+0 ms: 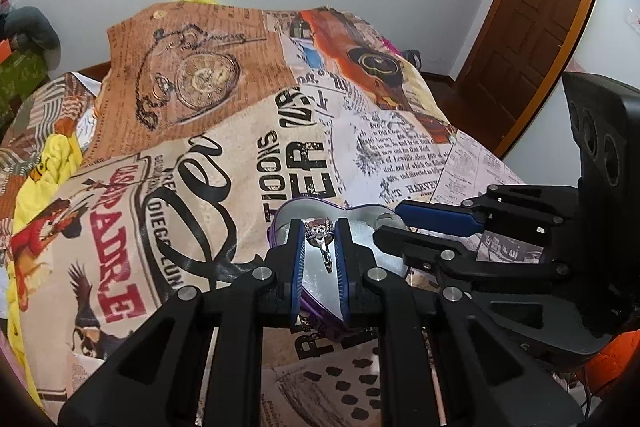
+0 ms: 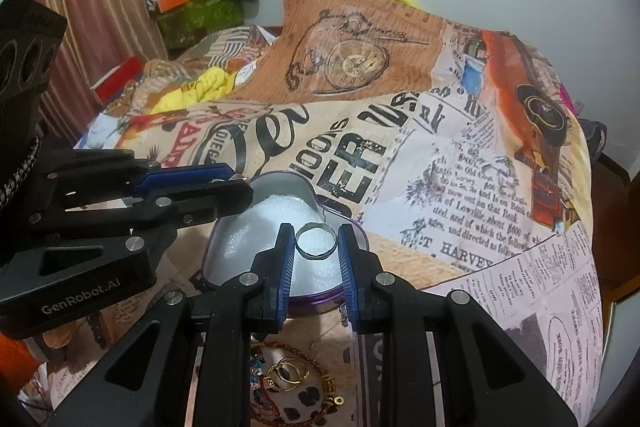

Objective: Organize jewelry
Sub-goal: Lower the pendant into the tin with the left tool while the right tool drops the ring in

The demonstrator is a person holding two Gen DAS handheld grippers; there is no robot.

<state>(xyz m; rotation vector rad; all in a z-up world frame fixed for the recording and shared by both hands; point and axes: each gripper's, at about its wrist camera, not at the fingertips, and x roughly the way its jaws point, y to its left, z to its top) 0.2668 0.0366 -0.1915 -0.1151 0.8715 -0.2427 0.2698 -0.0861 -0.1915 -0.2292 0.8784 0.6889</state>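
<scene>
A bed spread with a newspaper-print cover [image 2: 460,167] fills both views, with a white wall and a wooden door [image 1: 536,7] behind. The right gripper [image 2: 317,239] is clamped on a plain silver band [image 2: 316,241], which stands on edge between the blue pads directly over the white foam of the heart-shaped tin [image 2: 224,231]. The left gripper [image 1: 320,247] pinches a stone-set silver ring [image 1: 322,239], its jewelled head toward twelve o'clock, over the same tin [image 1: 280,215]. In the left view the right gripper comes in from three o'clock; in the right view the left one enters from nine o'clock. More pieces, gold hoops [image 2: 286,375] and a gold chain [image 2: 320,387], lie on the cover at six o'clock of the tin.

This looks like the placing step: both rings are poised above the tin but not yet set down. Next, each should be lowered until it touches the foam, then the fingers eased apart, one hand at a time so the tools do not knock together.
</scene>
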